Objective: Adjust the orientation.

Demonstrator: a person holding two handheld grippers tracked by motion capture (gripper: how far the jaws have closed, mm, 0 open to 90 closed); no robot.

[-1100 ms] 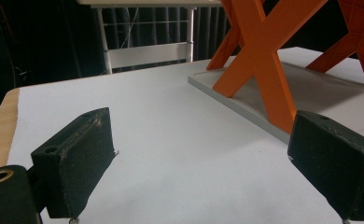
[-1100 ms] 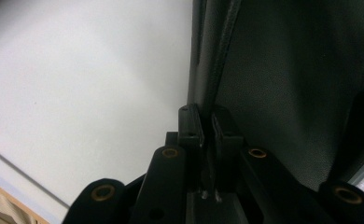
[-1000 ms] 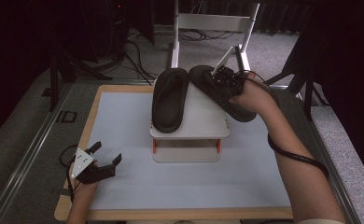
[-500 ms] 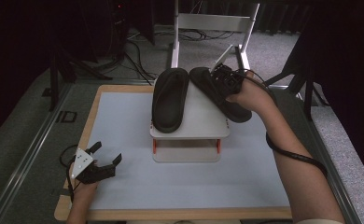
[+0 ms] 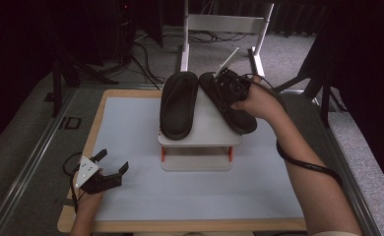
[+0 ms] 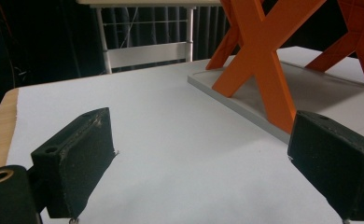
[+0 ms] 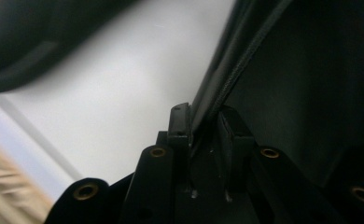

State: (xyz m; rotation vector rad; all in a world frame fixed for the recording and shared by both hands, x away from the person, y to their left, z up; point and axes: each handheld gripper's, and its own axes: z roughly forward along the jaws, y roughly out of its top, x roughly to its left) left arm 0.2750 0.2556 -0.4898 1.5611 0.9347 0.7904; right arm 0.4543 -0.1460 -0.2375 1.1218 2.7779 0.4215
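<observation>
The right gripper (image 5: 228, 84), jaws pinched on the edge of the right slipper (image 5: 239, 115), has swung it closer to its mate (image 5: 178, 104) on the stand (image 5: 200, 139), so placing looks nearly finished. The right gripper view shows that edge (image 7: 203, 116) between the jaws; the left gripper (image 6: 203, 179) rests wide and empty, the stand's orange legs (image 6: 262, 60) ahead.

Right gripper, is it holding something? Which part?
Yes. The right gripper pinches the right black sandal by its thin edge. The left gripper holds nothing.

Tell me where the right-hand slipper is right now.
In the high view the right slipper lies angled on the white stand's right side, beside the other slipper, its edge clamped by the right gripper.
</observation>
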